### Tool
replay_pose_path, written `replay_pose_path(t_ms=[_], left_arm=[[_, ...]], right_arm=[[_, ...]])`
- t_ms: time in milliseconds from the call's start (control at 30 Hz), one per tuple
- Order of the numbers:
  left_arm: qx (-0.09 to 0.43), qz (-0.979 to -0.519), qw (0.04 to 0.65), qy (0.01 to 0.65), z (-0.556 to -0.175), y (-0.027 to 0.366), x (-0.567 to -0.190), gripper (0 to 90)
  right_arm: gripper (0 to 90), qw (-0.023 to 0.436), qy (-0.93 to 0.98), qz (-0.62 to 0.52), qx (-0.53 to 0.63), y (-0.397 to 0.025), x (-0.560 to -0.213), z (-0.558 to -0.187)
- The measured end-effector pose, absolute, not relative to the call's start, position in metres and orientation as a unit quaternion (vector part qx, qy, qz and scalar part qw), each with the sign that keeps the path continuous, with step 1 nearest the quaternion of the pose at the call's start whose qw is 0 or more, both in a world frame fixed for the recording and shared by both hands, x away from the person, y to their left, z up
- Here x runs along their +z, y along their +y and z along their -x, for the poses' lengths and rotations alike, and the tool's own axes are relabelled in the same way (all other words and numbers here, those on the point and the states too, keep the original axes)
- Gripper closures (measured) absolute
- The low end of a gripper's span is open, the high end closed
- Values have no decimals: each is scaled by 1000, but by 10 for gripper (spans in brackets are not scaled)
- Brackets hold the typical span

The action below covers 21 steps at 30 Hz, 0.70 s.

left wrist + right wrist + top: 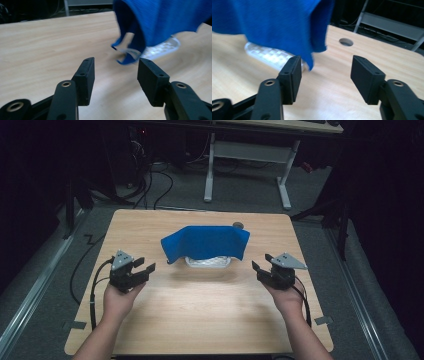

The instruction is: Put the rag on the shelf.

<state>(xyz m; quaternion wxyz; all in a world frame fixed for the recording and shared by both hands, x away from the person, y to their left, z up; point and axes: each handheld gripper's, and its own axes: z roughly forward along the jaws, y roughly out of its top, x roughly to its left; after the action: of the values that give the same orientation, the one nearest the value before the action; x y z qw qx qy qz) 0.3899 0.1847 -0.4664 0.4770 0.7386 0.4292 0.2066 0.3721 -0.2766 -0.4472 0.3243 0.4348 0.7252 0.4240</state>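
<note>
A blue cloth (206, 242) is draped over a clear ribbed container (208, 262) at the middle of the wooden table (200, 300). The cloth (160, 20) hangs over the container (162, 47) in the left gripper view. In the right gripper view the cloth (274, 22) covers most of the container (269, 56). My left gripper (142, 266) is open, left of the cloth and apart from it, with nothing between its jaws (116, 80). My right gripper (262, 261) is open to the right of the cloth, also holding nothing (325, 80).
A round cable hole (238, 225) sits in the table behind the cloth, also in the right gripper view (346, 42). Beyond the table stands a white desk frame (247, 157) among floor cables (150, 185). Bare tabletop lies in front of the container.
</note>
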Motion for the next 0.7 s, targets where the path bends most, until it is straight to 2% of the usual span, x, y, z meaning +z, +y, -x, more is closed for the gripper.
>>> replay_pose_path(t_ms=[167,333,433,500,600,700], left_arm=[[186,-756,475,410,-356,164,-479,467],[136,-778,466,398,-320,140,-509,447],[98,-807,435,387,-308,124,-523,465],[114,-812,433,374,-306,119,-524,452],[106,-813,433,373,-310,117,-525,448],[119,-819,424,368,-311,117,-526,444]], right_arm=[[416,321,732,-433,416,-271,-457,-340],[400,305,733,-441,418,-265,-477,-312],[404,283,725,-458,429,-260,-499,-294],[366,250,756,-447,409,-251,-512,-289],[372,270,769,-428,390,-247,-514,-293],[366,259,765,-437,395,-248,-514,-298]])
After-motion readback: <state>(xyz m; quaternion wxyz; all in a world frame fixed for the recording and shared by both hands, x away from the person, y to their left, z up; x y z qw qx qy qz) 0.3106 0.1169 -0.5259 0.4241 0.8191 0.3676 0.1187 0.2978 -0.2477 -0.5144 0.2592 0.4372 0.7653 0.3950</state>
